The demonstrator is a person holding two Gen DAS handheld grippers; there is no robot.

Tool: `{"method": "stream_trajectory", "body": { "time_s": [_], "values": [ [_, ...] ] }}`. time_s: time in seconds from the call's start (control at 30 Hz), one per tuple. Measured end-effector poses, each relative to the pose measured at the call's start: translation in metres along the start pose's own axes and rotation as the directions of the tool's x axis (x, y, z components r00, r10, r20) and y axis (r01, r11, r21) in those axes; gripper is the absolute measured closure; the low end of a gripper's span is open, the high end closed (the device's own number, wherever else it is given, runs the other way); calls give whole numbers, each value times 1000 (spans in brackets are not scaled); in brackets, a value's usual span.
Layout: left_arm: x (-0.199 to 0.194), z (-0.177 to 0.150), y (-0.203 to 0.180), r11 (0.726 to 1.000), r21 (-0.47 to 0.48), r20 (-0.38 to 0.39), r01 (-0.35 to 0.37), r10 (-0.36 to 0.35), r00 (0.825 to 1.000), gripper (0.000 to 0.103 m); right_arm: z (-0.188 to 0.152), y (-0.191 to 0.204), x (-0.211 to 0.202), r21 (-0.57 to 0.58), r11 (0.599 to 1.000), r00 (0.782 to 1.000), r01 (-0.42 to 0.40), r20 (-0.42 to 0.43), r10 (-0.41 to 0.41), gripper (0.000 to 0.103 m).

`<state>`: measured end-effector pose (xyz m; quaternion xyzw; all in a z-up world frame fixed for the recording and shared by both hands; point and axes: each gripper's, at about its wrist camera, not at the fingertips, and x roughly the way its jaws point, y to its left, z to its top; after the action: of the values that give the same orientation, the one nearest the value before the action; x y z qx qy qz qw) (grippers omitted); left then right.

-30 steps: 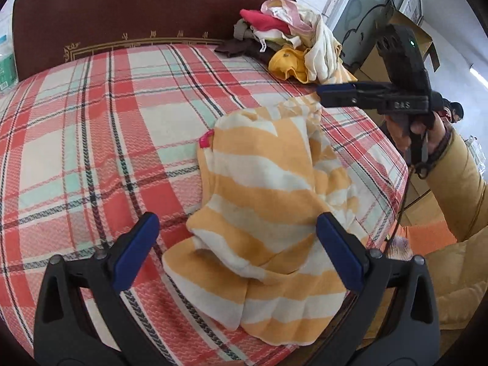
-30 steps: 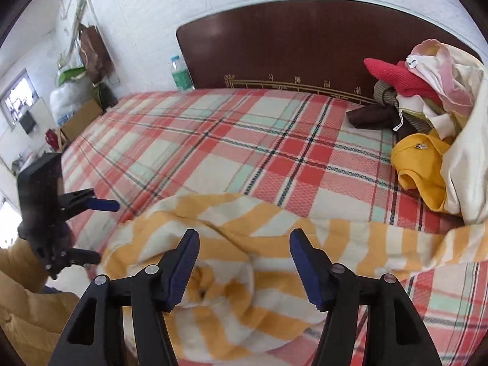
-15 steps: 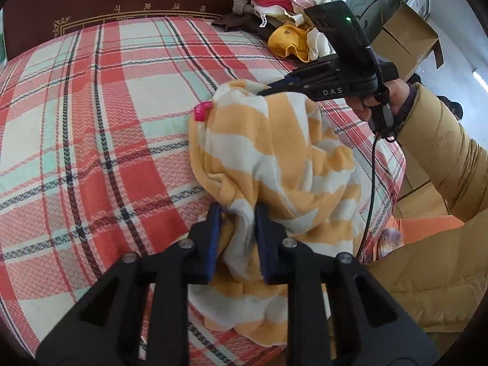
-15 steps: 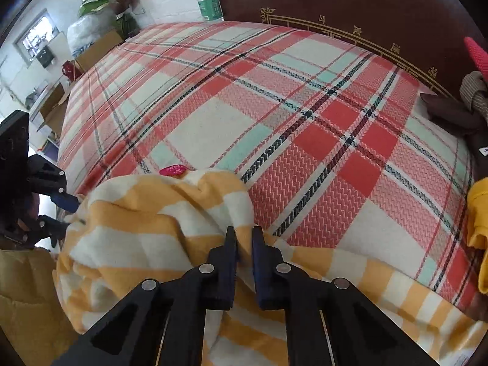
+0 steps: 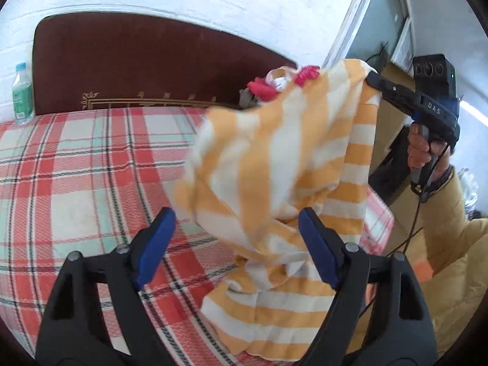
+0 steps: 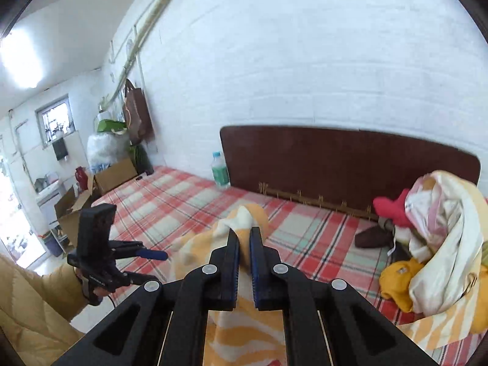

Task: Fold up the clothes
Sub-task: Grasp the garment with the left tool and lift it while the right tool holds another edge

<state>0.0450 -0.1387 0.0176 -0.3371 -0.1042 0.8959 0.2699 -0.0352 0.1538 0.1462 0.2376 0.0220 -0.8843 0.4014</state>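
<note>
Left gripper (image 5: 235,244): spread wide, holding nothing. Right gripper (image 6: 244,238): pinching garment (image 5: 274,158) – striped orange-white, lifted, lower end resting on plaid bed (image 5: 76,167). Beyond: clothes pile (image 6: 427,244), bottle (image 5: 22,94) beside headboard (image 5: 137,67).

Black frames (blue pads) — mustard sleeves (image 5: 457,244).

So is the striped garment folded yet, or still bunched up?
Not folded: the striped garment hangs crumpled from the shut right hand-held gripper; the left hand-held gripper is open.
</note>
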Motion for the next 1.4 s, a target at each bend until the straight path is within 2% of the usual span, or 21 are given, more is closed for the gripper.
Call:
{"method": "stream_trajectory", "body": {
  "time_s": [0.17, 0.33, 0.37, 0.43, 0.5, 0.53, 0.6, 0.63, 0.67, 0.73, 0.8, 0.83, 0.9, 0.93, 1.0, 1.03, 1.07, 1.13, 1.23, 1.3, 1.4],
  "values": [
    [12, -2, 8, 999, 26, -23, -30, 31, 999, 20, 10, 38, -14, -48, 998, 998, -37, 49, 40, 97],
    [38, -8, 11, 996, -26, -87, 81, -83, 993, 19, 16, 63, -36, -76, 994, 988, -84, 121, 92, 99],
    [45, -9, 9, 996, -18, -99, 84, -85, 991, 19, 18, 68, -41, -84, 992, 985, -94, 136, 105, 99],
    [62, -12, 7, 998, -19, -128, 57, -59, 990, 19, 19, 74, -41, -107, 992, 989, -68, 123, 81, 98],
    [79, -17, 11, 997, -49, -166, 52, -60, 984, 19, 15, 66, -28, -63, 996, 997, -57, 55, 61, 96],
    [85, -20, 14, 997, -60, -183, 39, -49, 982, 19, 8, 59, -18, -49, 999, 1000, -24, 18, 25, 89],
    [89, -27, 18, 997, -77, -204, 18, -34, 978, 19, -13, 42, 5, -6, 999, 996, 34, -78, -34, 60],
    [88, -29, 21, 996, -87, -204, 15, -32, 978, 19, -26, 33, 19, 23, 998, 989, 59, -135, -55, 39],
    [86, -30, 24, 995, -102, -195, 11, -31, 980, 19, -42, 24, 31, 64, 995, 982, 73, -181, -60, 32],
    [82, -30, 31, 991, -137, -175, 4, -28, 984, 19, -72, 15, 53, 137, 989, 969, 48, -246, -13, 29],
    [86, -25, 40, 987, -158, -170, -34, 7, 985, 19, -101, 13, 72, 206, 978, 955, 14, -294, 48, 29],
    [91, -23, 42, 985, -151, -177, -81, 53, 983, 19, -116, 12, 82, 241, 970, 945, -1, -316, 79, 29],
    [104, -21, 43, 971, -73, -194, -227, 209, 958, 22, -137, 13, 98, 294, 955, 931, -34, -339, 137, 29],
    [111, -22, 43, 967, -43, -204, -250, 236, 950, 28, -143, 12, 105, 300, 953, 929, -29, -345, 136, 30],
    [122, -23, 44, 969, -1, -233, -246, 239, 943, 36, -147, 8, 115, 334, 942, 929, -20, -342, 141, 49],
    [128, -25, 44, 971, 21, -246, -240, 237, 940, 39, -147, 3, 118, 351, 936, 932, -26, -330, 149, 71],
    [133, -27, 44, 971, 44, -256, -237, 240, 936, 44, -147, -2, 120, 358, 933, 935, -22, -324, 146, 86],
    [143, -30, 41, 972, 81, -287, -222, 236, 929, 69, -143, -6, 120, 356, 935, 940, -14, -314, 133, 90],
    [152, -29, 33, 972, 121, -301, -200, 228, 926, 90, -135, -10, 112, 343, 939, 952, -12, -283, 115, 93],
    [156, -24, 26, 966, 148, -279, -214, 248, 928, 93, -126, -13, 101, 334, 942, 964, -22, -241, 108, 93],
    [148, -9, 23, 955, 139, -204, -262, 287, 936, 98, -108, -16, 80, 316, 949, 980, -12, -183, 73, 93]
  ]
}}
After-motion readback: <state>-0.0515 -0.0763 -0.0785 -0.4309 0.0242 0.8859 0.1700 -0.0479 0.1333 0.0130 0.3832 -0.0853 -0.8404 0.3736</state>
